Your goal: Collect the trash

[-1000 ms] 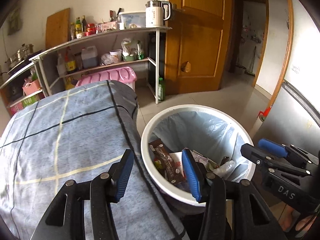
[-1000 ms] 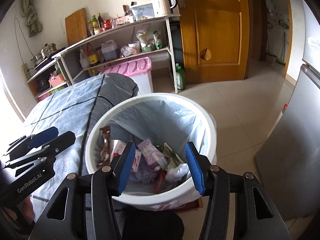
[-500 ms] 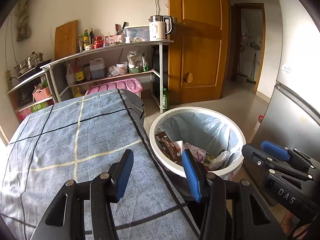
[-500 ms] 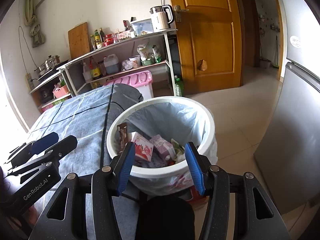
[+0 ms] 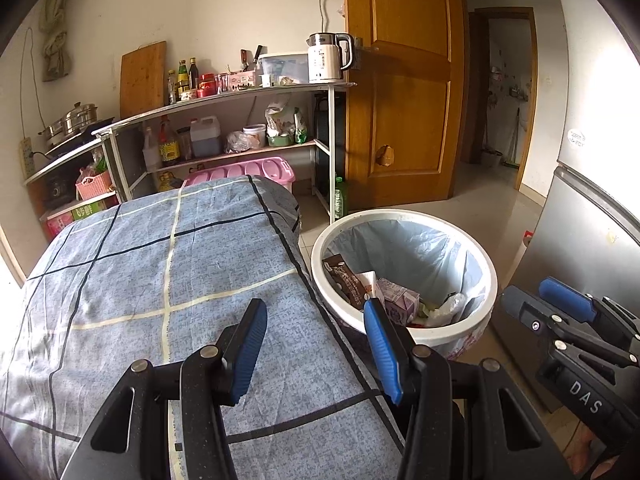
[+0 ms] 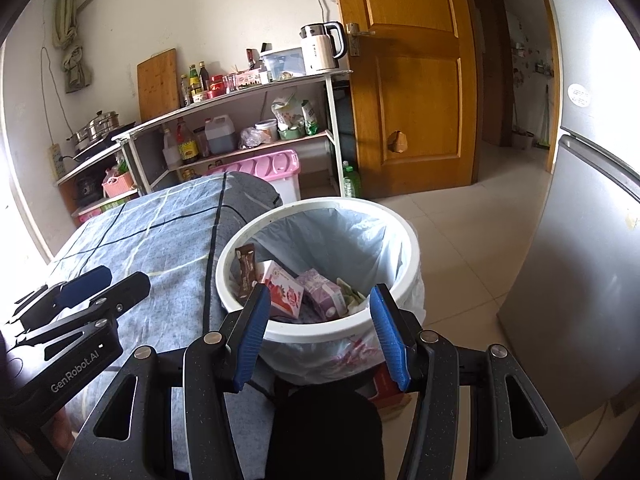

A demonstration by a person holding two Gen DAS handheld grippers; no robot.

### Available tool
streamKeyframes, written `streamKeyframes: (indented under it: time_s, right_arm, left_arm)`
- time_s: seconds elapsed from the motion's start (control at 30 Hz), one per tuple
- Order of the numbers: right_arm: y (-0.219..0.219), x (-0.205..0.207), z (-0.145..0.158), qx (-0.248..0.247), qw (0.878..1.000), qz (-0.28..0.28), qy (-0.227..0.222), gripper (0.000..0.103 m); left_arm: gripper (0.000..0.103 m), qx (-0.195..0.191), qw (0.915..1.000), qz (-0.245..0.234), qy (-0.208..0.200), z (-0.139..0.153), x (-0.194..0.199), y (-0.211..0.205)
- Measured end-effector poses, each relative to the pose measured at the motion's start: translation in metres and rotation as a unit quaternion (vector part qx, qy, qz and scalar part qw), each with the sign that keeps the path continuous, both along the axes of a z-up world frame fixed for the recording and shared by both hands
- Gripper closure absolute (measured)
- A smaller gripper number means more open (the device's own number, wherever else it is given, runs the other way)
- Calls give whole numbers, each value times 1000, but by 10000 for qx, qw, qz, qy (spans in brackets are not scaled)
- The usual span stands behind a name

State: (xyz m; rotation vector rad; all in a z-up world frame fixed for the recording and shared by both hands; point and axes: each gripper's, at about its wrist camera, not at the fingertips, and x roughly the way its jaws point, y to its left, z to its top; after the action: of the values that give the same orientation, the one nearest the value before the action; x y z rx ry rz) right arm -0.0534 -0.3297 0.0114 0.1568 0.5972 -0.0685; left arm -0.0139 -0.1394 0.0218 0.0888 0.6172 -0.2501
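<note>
Right wrist view: right tool (image 6: 320, 336) empty, jaws wide apart, hovering just short of bin (image 6: 400, 220), near rim framed between the blue pads. Left wrist view: left tool (image 5: 316, 348) likewise spread wide and holding nothing, poised over table (image 5: 120, 280) edge, bin just to its right. Trash all inside bin, none seen on table: brown wrapper (image 6: 246, 270) standing against left wall, red-and-white carton (image 6: 282, 290) beside it, purple carton (image 6: 324, 294) in the middle, crumpled clear plastic (image 5: 446, 308) and scraps toward the right. Handling, judged: cartons light, thin-walled, probably empty, likely to crush under a hard squeeze, best pinched across a flat face or top fold; wrapper limp and slick, prone to slipping unless caught on an edge; plastic soft, compressible, near weightless. Bin itself rigid, white rim smooth and rounded, liner (image 6: 360, 240) thin, pale blue, draped over rim and loose outside, easy to tear or snag with a pad; rim the firmest hold, liner overhang the spot for gathering. Task looks close to done on the table side. Table covered with blue-grey checked cloth, soft, wrinkled, hanging over the edge next to bin, liable to drag if pinched. Floor (image 6: 460, 260) pale tile, likely slippery for a light bin. Room: small kitchen, shelf rack (image 5: 240, 120) with bottles, jars and kettle (image 5: 326, 58) behind, pink crate (image 5: 256, 170) below, wooden door (image 5: 404, 100) ahead, grey fridge (image 6: 580, 280) close on the right, leaving tight clearance there.
</note>
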Motion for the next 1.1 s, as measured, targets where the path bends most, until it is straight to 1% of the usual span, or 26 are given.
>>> streamKeyframes:
  time_s: [1.1]
  right_arm:
    - [2,2,-3,62,10000,54,15,50]
  left_arm:
    - [53,51,10000,23,56,1,0,-2]
